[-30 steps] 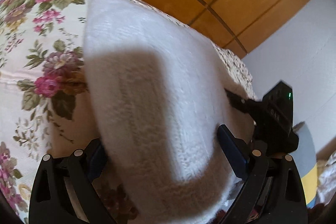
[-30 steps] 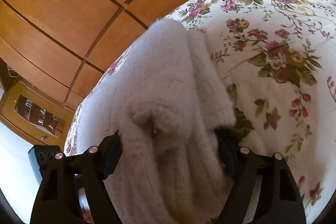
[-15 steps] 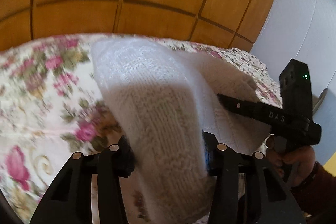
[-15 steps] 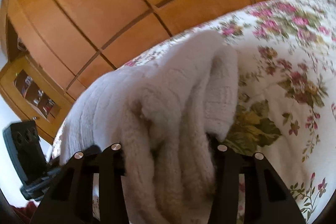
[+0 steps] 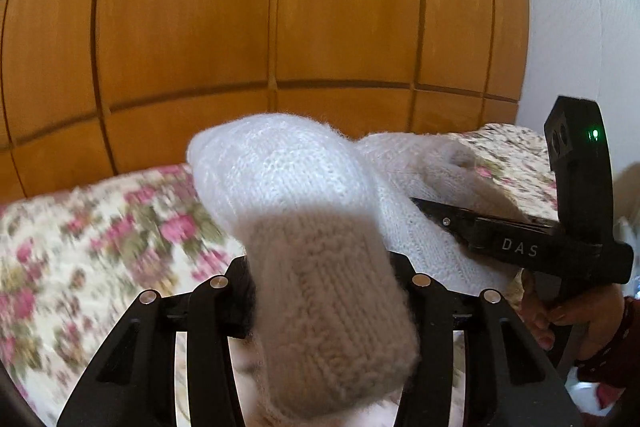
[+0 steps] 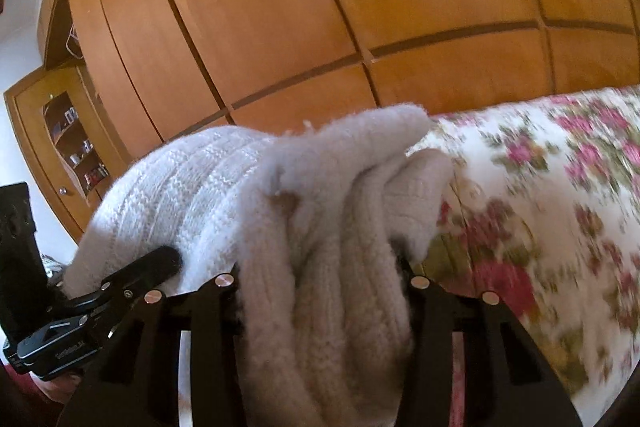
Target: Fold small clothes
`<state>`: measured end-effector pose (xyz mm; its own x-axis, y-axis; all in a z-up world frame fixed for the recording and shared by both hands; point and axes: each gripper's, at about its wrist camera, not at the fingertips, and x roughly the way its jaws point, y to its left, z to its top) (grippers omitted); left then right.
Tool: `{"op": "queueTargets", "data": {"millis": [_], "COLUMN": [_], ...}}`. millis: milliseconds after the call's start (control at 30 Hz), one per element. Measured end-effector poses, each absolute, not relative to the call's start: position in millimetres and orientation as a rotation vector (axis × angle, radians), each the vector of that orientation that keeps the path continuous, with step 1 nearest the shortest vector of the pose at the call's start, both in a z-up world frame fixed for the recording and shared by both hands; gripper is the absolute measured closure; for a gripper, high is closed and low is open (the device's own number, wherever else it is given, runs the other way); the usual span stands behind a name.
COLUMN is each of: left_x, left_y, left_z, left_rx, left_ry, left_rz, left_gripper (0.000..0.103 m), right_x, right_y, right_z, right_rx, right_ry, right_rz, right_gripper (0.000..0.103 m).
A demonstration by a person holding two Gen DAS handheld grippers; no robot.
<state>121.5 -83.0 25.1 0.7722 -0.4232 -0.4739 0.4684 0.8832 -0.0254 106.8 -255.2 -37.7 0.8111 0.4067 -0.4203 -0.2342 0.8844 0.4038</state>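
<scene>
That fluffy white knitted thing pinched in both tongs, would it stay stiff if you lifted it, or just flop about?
Probably floppy: the white knit bunches into soft folds where the left tongs and right tongs pinch it, and sags between them. It looks light and fuzzy, so it likely grips rather than slips. Hardly fragile, though loose loops might snag.

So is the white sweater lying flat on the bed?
No. The white sweater is bunched, gripped by both the left tool and right tool.

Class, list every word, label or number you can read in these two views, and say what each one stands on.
"DAS": white letters on the side of the right gripper, seen in the left wrist view.
Embossed lettering on the left gripper, in the right wrist view: too small and dark to read.
Nothing else carries text.
</scene>
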Motion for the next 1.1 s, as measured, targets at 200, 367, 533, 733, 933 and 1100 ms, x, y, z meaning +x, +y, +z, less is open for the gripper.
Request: {"op": "queueTargets", "data": {"millis": [200,367,533,733,933,1100], "left_x": [163.1,205.4,254.2,252.4,223.8,216.3], "left_y": [-91.7,-109.3,-109.6,-93.0,-77.3,-59.3], "left_z": [25.6,1.5,-51.0,-50.8,-34.3,-28.2], "left_rx": [0.153,0.207,0.128,0.024,-0.042,-0.119], "left_ry": [0.408,0.425,0.680,0.705,0.563,0.563], "left_rz": [-0.419,-0.370,-0.334,-0.368,-0.345,-0.232], "left_gripper": [0.057,0.057,0.046,0.029,0.010,0.010], "right_x": [154.5,201.6,247.3,249.8,236.1,202.3], "right_y": [-248.2,-254.1,-285.1,-292.8,-287.3,-284.0], "right_z": [-33.2,-50.7,-94.0,-102.5,-94.9,-81.6], "right_rx": [0.280,0.216,0.362,0.390,0.361,0.341], "right_ry": [0.451,0.445,0.674,0.680,0.644,0.562], "right_rz": [0.335,0.273,0.115,0.119,0.080,0.048], "right_gripper": [0.060,0.060,0.050,0.042,0.029,0.021]}}
